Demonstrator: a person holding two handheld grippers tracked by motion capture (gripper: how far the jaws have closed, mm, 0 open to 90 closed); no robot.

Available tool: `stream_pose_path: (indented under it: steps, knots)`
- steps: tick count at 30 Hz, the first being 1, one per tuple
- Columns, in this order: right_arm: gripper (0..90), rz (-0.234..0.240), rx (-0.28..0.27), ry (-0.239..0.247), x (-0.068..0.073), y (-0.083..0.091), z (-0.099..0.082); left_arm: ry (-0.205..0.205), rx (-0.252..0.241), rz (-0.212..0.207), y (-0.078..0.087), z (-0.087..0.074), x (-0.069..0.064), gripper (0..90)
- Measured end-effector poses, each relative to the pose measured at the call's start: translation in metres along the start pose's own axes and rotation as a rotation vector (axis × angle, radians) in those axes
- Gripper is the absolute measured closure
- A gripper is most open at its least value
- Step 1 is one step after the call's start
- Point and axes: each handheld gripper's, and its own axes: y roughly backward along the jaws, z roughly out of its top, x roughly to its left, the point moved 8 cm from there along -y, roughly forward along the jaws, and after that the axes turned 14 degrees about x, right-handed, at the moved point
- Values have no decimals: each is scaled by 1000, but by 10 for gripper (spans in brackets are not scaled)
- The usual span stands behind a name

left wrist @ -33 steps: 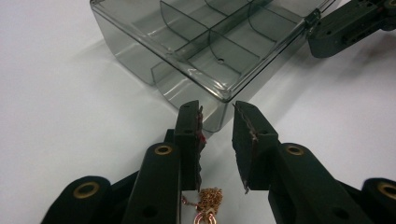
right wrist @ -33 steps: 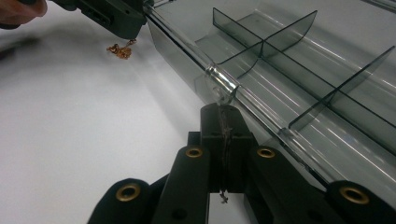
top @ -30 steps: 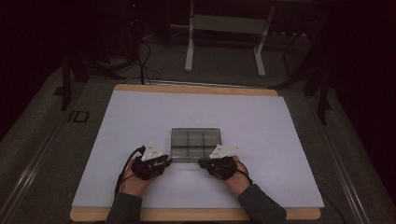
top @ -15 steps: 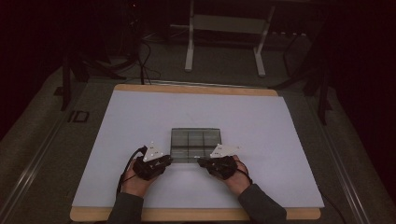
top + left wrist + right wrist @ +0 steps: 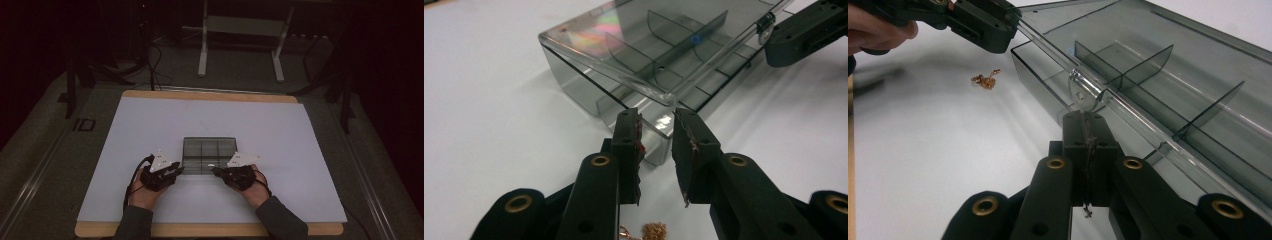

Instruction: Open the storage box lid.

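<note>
A smoky clear compartment box lies on the white mat, its lid raised a little off the base. My left gripper is at the box's front left corner. Its jaws stand open and have just been opening, with the lid's corner just beyond the tips and nothing pinched. My right gripper is at the front right, shut on the lid's clear tab. A small gold chain lies on the mat by the left gripper.
The white mat covers a wooden table whose edge runs close to the person's forearms. Dividers split the box into several cells. A metal stand sits on the dark floor beyond the table.
</note>
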Motion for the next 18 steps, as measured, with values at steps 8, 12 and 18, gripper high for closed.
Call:
stream_pose_path:
  steps: [8, 12, 18]
  knots:
    - [893, -8, -9, -2, -2, 2, 2, -17, -12, 42, -3, 9, -2, 702]
    - [849, -24, -6, 2, -5, 6, 1, -11, -16, 49, -4, 11, -2, 701]
    - [815, -81, 15, 24, -9, 10, -3, -10, -35, 68, -1, 15, 0, 694]
